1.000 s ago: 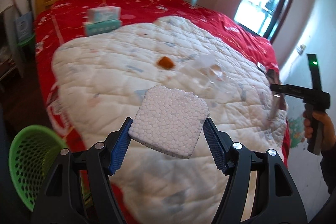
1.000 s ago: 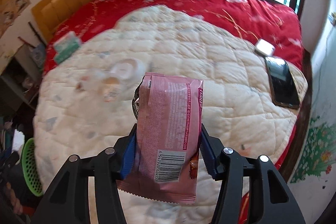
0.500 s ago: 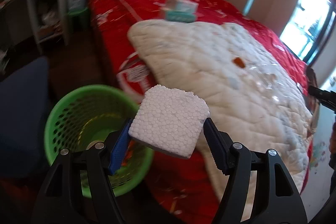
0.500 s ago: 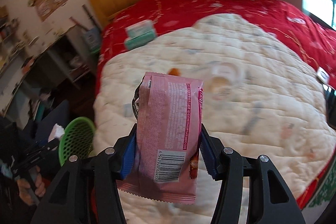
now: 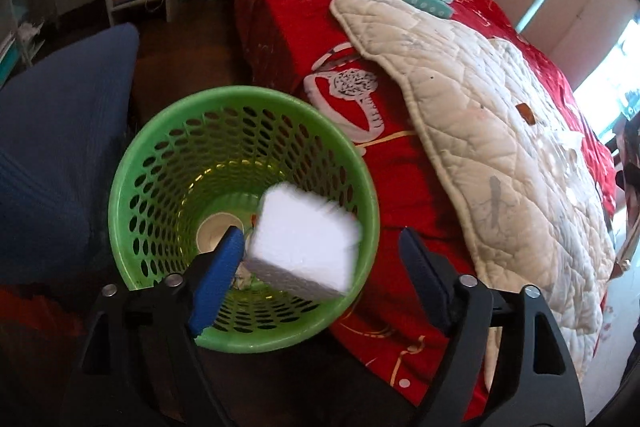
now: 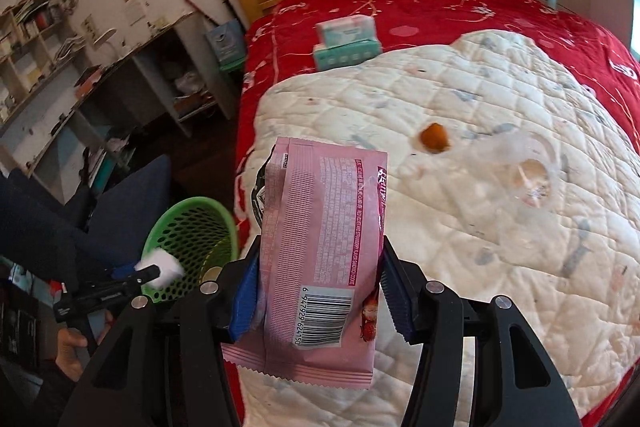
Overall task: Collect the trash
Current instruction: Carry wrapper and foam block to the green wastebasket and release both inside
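Step in hand: dropping the white foam block [image 5: 304,239] into the green basket [image 5: 132,163]; this looks like the release itself.
Landmark: the green basket stands on the floor, just beside the red bedspread [image 5: 304,7].
Left gripper [image 5: 320,275]: it hangs right above the basket's mouth and its jaws are opening. The right pad stands clear of the block; the left pad [image 5: 218,279] is at the block's corner, touching or nearly so. Nothing is clamped.
Foam block: blurred, tilted, over the basket's inside, near the rim on the bed side.
In the basket: a pale round thing at the bottom; I cannot tell what it is.
Right gripper [image 6: 316,291]: up over the white quilt [image 6: 480,227], well apart from the basket, its pads clamped on a pink snack wrapper [image 6: 320,251] that stands upright between them.
Next move, as I judge it: carry the wrapper across to above the basket, then let it go.
Left on the quilt, well apart from the basket: a small orange scrap [image 6: 434,138] and some clear plastic [image 6: 524,171].
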`<state>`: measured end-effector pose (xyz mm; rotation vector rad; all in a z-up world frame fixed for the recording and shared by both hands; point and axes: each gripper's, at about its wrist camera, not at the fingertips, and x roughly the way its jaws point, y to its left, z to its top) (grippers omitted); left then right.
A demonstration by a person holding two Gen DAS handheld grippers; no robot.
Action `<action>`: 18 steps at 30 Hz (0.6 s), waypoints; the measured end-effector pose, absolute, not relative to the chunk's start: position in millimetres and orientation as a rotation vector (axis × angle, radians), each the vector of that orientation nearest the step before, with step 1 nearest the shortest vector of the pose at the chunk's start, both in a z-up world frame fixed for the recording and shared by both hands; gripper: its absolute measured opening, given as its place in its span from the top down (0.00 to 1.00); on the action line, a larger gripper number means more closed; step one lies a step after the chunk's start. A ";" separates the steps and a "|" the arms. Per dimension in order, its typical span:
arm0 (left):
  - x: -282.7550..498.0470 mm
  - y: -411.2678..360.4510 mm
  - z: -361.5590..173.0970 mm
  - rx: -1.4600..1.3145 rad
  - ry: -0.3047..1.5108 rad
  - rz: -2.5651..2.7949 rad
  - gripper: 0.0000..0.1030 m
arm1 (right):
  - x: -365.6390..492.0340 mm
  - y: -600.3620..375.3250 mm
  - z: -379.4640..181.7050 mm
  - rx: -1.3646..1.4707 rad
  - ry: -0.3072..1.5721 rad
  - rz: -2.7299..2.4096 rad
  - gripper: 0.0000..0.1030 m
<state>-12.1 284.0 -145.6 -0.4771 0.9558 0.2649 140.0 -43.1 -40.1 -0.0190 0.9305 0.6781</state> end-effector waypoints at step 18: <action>-78.4 291.9 -114.6 -0.482 0.845 0.351 0.23 | 118.0 59.1 -48.0 -0.105 0.941 0.884 0.48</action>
